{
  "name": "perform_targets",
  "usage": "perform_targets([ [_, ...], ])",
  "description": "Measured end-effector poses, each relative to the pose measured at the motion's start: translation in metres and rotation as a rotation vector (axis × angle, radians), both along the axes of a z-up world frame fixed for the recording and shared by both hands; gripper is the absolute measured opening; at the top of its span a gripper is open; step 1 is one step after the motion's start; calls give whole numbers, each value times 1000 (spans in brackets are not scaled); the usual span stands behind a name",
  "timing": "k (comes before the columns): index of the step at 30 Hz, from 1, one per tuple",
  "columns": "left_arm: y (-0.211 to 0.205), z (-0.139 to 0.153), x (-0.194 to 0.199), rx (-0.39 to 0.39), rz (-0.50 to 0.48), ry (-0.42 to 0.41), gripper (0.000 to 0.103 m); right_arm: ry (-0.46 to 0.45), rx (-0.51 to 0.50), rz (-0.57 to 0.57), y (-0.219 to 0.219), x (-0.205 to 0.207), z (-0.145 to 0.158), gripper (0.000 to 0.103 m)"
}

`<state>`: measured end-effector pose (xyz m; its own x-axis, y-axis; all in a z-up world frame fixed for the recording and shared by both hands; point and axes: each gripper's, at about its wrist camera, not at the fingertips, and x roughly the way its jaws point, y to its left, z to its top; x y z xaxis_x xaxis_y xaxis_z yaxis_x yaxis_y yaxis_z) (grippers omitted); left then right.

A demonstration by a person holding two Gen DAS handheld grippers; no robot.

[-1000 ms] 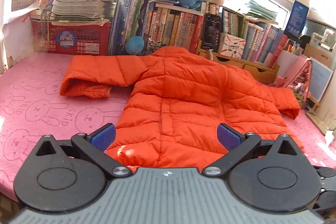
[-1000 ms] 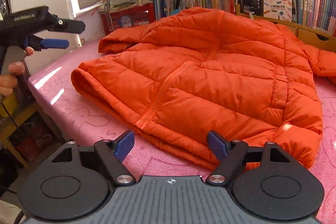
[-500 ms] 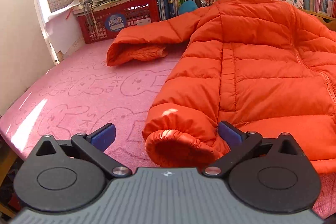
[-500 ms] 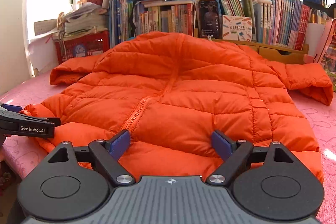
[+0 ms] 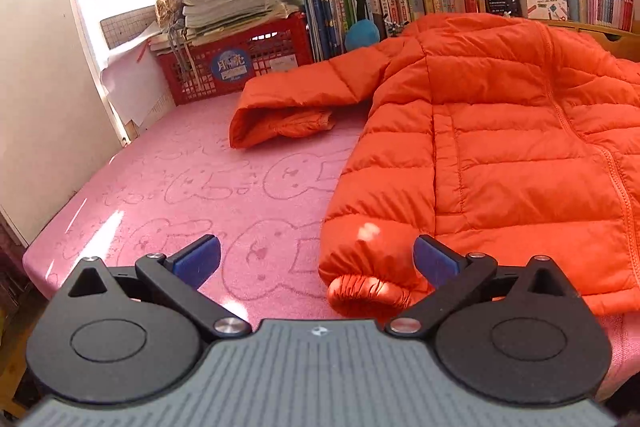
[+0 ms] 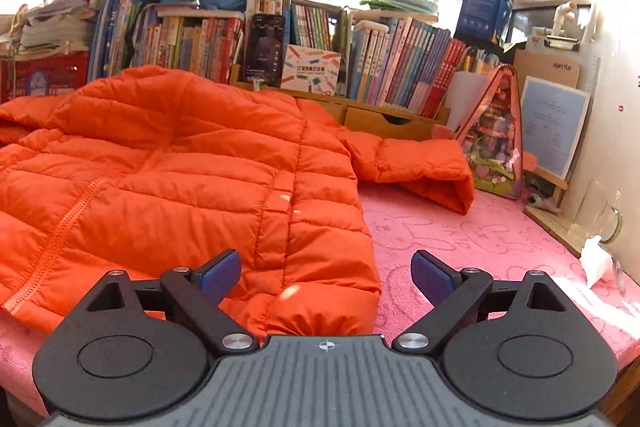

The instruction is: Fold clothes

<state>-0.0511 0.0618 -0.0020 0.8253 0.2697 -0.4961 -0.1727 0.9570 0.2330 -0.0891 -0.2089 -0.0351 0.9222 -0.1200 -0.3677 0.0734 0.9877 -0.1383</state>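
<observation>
Moved: both views swing out to the jacket's hem corners; right tongs (image 6: 326, 277) have just been widening.
Tongs: left tongs (image 5: 316, 261) and right gape wide, gripping nothing.
Jacket: orange puffer jacket (image 5: 500, 155) lies flat on pink bed (image 5: 180, 187), hem corner at each tongs' 12 o'clock.
Handling: soft, light, slippery; pinch hem corners.
Hidden: jacket's underside.

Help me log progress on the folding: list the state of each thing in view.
Jacket: unfolded, spread flat, zipped.
Left sleeve: stretched out sideways.
Right sleeve: stretched out sideways.
Left gripper: jaws open, at a hem corner.
Right gripper: jaws open, just widened, at the other corner.
</observation>
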Motion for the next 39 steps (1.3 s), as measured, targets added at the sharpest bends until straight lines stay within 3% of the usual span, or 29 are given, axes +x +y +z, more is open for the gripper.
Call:
perform_targets([
  [2,-16,10,5,13,-42,-52,103,-33,39,57,13,1,5,88],
  [5,-36,15,19,-15,-97,-85,103,-41,39,125,43,12,5,69],
  [6,-42,15,24,-29,-112,-94,103,-41,38,145,52,15,4,67],
  [10,-50,-2,50,-52,-98,-28,103,-13,43,188,73,21,-3,61],
  [13,-47,-25,62,-28,-54,37,103,7,30,181,77,19,-14,60],
  [17,-27,-41,58,-47,-19,48,103,-3,-20,189,78,11,-24,60],
  [22,6,-40,49,-184,-19,94,103,5,-26,207,78,14,-24,63],
  [25,22,-38,42,-256,-27,119,103,-7,-111,156,76,16,-24,68],
  [28,25,-36,34,-248,-29,122,103,-12,-164,48,53,22,-26,75],
  [33,39,-23,18,-234,22,118,103,8,-103,-80,-4,23,-22,77],
  [36,47,-7,-2,-136,35,49,103,4,-51,-71,-26,11,-13,76],
  [39,36,8,-18,49,-68,12,103,8,-61,31,-29,-7,-3,76],
])
